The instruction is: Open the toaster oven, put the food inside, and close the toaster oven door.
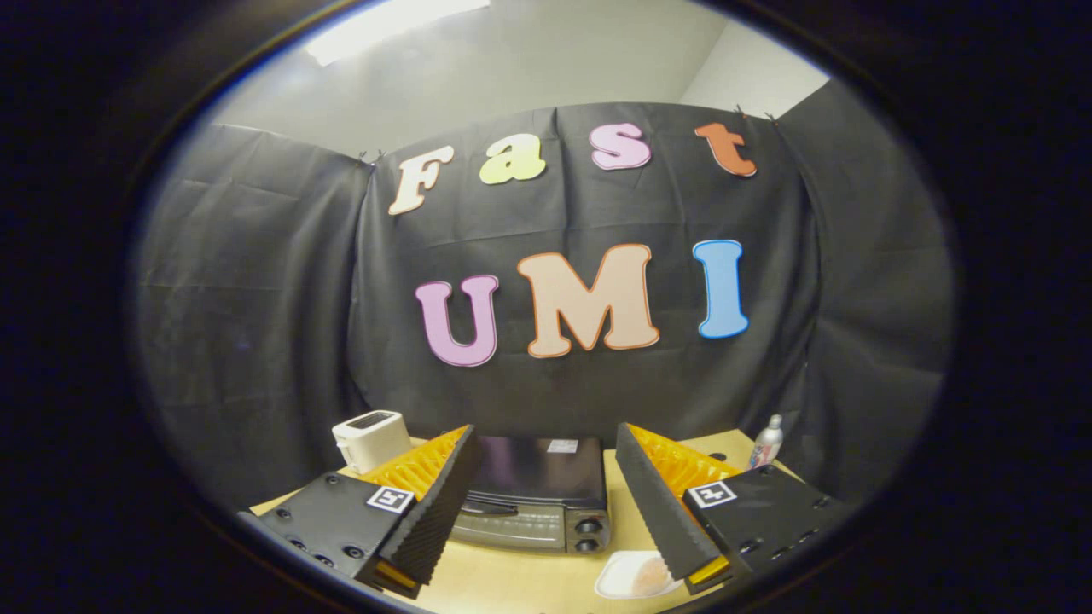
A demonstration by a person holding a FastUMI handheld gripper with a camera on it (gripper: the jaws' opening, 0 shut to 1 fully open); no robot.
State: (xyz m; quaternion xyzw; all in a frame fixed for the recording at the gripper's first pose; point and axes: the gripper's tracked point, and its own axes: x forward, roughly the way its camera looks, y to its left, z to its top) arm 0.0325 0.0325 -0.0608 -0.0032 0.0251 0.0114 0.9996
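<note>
the gripper [546, 520] is hanging above a wooden table [520, 580], its two fingers [431, 512] spreading wide apart and gripping nothing. just below the right finger, near its tip, a white plate [621, 584] with the food [653, 576] on it is lying on the table, partly covered by that finger. between the fingers and a little beyond them, the toaster oven [533, 495] is sitting with its door [508, 527] closed, the handle running across the top of the door and two dark knobs [587, 535] stacked at its right end. behind the left finger, a white toaster [371, 439] is standing near the table's back edge. behind the right finger, a small spray bottle [766, 442] is standing upright at the far corner. the dark cloth wall [256, 324] is hanging behind everything.
</note>
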